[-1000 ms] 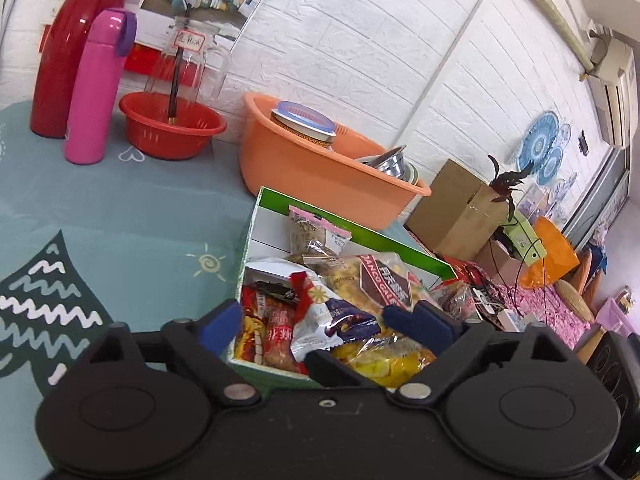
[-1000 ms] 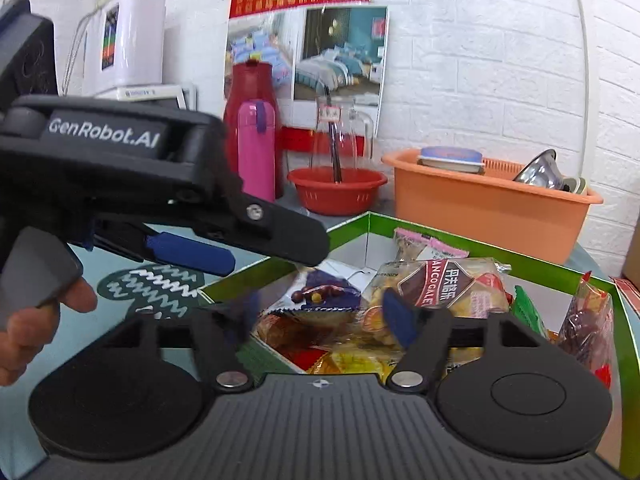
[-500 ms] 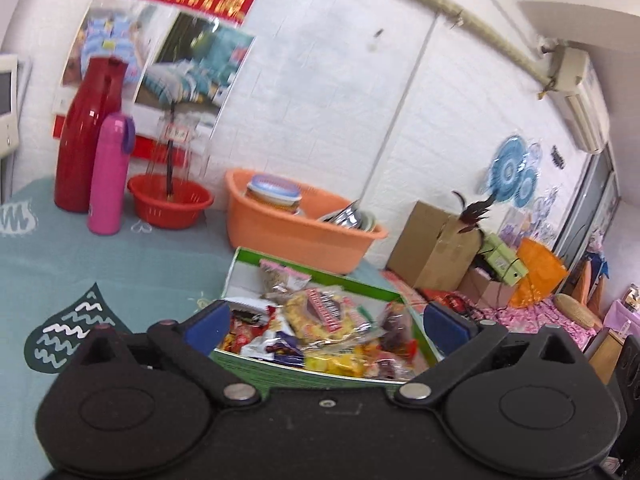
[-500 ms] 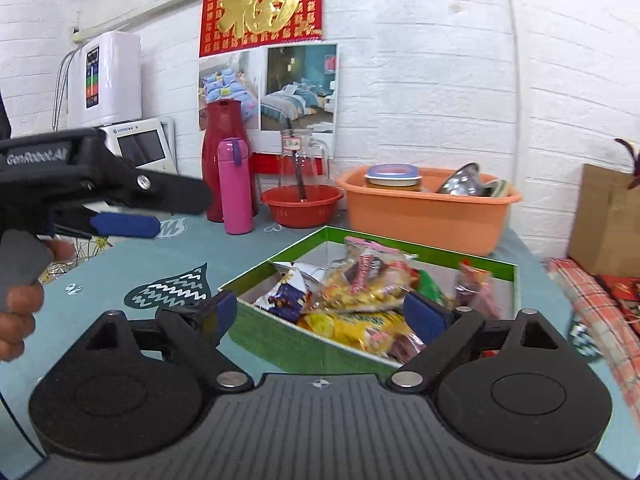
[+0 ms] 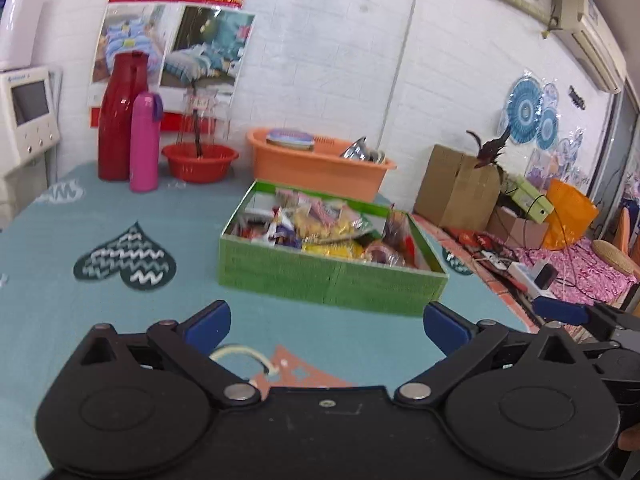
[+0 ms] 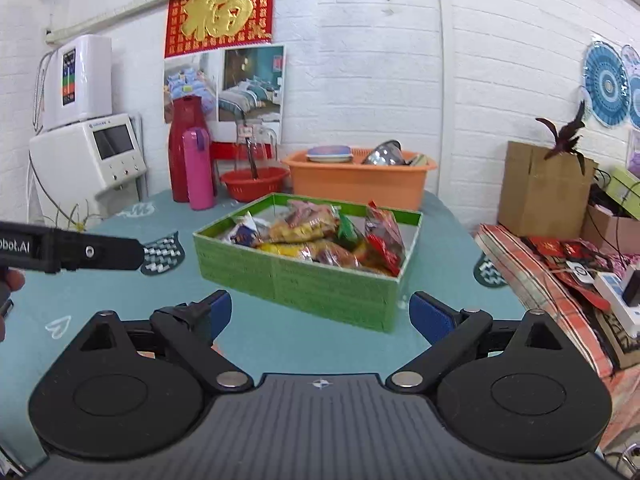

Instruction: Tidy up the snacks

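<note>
A green box (image 5: 328, 276) full of snack packets (image 5: 320, 228) sits on the teal tablecloth; it also shows in the right wrist view (image 6: 296, 276) with its snack packets (image 6: 320, 236). My left gripper (image 5: 326, 322) is open and empty, held back from the box's near wall. My right gripper (image 6: 320, 314) is open and empty, also short of the box. The left gripper's body (image 6: 72, 250) shows at the left edge of the right wrist view. A fingertip of the right gripper (image 5: 560, 312) shows at the right of the left wrist view.
Behind the box stand an orange basin (image 5: 320, 168) with dishes, a red bowl (image 5: 200, 160), a pink bottle (image 5: 144, 152) and a red flask (image 5: 116, 120). A white machine (image 6: 88, 152) stands at the left. The table edge (image 6: 492, 280) drops to cluttered boxes at the right.
Both grippers have pulled back and up from over the box, which now looks smaller and farther. Both jaws have opened wider. The snacks stay in the box.
</note>
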`<state>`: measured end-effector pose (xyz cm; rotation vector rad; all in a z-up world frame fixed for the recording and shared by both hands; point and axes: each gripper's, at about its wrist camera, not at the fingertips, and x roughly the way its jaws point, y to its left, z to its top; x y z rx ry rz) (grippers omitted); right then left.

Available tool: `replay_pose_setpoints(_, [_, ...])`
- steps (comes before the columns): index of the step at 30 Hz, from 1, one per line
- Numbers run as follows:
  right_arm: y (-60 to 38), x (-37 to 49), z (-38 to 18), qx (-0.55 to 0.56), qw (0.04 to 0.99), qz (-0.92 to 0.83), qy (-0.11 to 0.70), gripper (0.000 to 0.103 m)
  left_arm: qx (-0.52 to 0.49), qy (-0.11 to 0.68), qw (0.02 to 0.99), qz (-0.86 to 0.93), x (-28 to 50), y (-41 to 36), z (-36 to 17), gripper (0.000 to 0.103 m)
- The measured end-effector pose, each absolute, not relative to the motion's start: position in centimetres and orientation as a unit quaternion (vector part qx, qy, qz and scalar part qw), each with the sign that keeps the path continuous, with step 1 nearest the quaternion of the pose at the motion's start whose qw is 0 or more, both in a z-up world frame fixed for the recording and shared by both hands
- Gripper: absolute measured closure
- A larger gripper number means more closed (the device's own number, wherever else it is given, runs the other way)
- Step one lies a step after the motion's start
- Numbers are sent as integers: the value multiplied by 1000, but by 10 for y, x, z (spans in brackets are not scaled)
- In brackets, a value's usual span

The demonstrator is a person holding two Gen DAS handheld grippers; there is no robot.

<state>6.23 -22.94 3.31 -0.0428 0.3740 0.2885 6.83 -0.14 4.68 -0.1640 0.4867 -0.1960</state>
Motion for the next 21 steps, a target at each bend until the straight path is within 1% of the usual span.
replay_pose_setpoints(3, [-231,59,24,-24,973,127,192,0,-91,248,961,-80,66,-4,36,0])
replay_pose_setpoints(11, [-233,60,2,-26,970,111,214,0,-80,258,960,-67,64,-10,21,0])
replay_pose_setpoints(21, [-234,63,2,-24,971,107,211,0,-84,263,960,-55,69,-7,18,0])
